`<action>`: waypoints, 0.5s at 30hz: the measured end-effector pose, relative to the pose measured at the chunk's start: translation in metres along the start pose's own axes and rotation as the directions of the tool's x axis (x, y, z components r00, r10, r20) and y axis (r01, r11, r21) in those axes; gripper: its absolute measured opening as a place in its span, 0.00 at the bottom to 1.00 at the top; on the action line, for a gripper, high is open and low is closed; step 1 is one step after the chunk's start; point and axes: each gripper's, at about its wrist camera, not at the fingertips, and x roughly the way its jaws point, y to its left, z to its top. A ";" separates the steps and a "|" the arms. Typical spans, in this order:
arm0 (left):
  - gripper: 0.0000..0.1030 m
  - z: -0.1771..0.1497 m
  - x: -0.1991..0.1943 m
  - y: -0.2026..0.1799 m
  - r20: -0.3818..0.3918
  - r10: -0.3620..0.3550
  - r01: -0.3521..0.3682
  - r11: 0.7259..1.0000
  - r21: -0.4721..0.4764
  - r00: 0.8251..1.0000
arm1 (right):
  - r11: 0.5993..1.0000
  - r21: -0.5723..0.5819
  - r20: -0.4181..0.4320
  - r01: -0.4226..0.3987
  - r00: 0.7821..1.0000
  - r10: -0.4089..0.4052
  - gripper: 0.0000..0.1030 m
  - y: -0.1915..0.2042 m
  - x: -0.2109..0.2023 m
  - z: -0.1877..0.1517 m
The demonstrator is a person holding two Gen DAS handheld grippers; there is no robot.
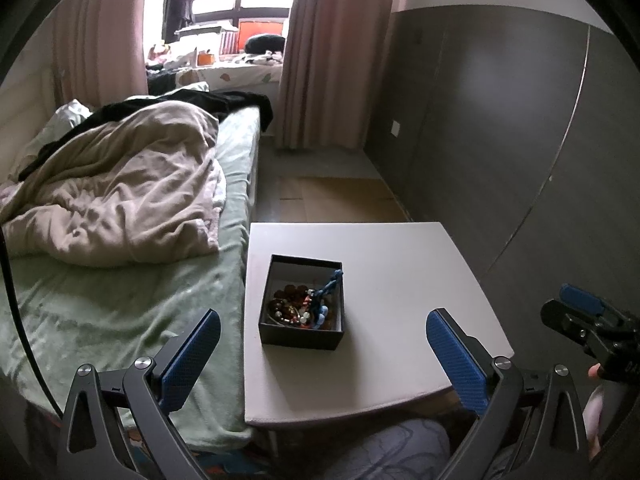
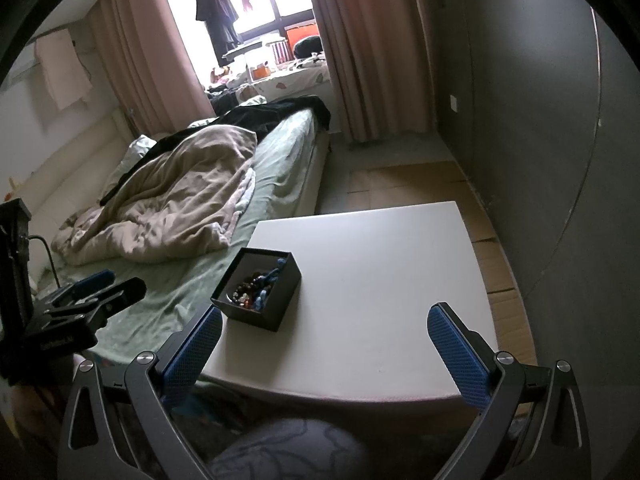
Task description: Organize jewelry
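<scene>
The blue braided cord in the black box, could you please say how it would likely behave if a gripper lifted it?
The blue braided cord drapes over the black box wall, so it is probably floppy and light. It lies among beaded bracelets, so lifting it may snag and drag some along.

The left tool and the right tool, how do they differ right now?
The left tool has the black box between its fingers in its own view; the right tool frames bare white table, box off to its left. The left one sits nearer the bed. Both are open, empty, held short of the table.
</scene>
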 end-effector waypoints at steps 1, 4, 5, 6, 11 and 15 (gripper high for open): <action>0.99 0.000 0.000 0.000 -0.001 -0.001 0.001 1.000 -0.001 1.000 | 1.000 -0.002 -0.001 0.001 1.000 -0.001 1.00 -0.002 0.000 0.002; 0.99 -0.001 0.000 -0.001 -0.005 -0.006 0.006 1.000 0.003 1.000 | 1.000 -0.006 -0.001 0.005 1.000 -0.005 1.00 -0.003 0.000 0.002; 0.99 -0.002 0.000 -0.002 -0.004 -0.003 0.003 1.000 0.009 1.000 | 1.000 -0.007 -0.001 0.006 1.000 -0.006 1.00 -0.004 -0.001 0.003; 0.99 -0.002 0.000 -0.003 -0.001 -0.001 0.001 1.000 0.015 1.000 | 1.000 -0.006 0.000 0.007 1.000 -0.007 1.00 -0.005 -0.001 0.003; 0.99 -0.003 -0.007 -0.007 0.031 0.011 -0.013 0.999 0.047 0.999 | 1.000 -0.005 -0.002 0.006 1.000 -0.006 1.00 -0.008 0.000 0.003; 0.99 -0.004 -0.006 -0.005 0.029 0.005 -0.007 0.999 0.046 1.000 | 1.000 -0.011 -0.005 0.010 1.000 -0.010 1.00 -0.010 0.001 0.003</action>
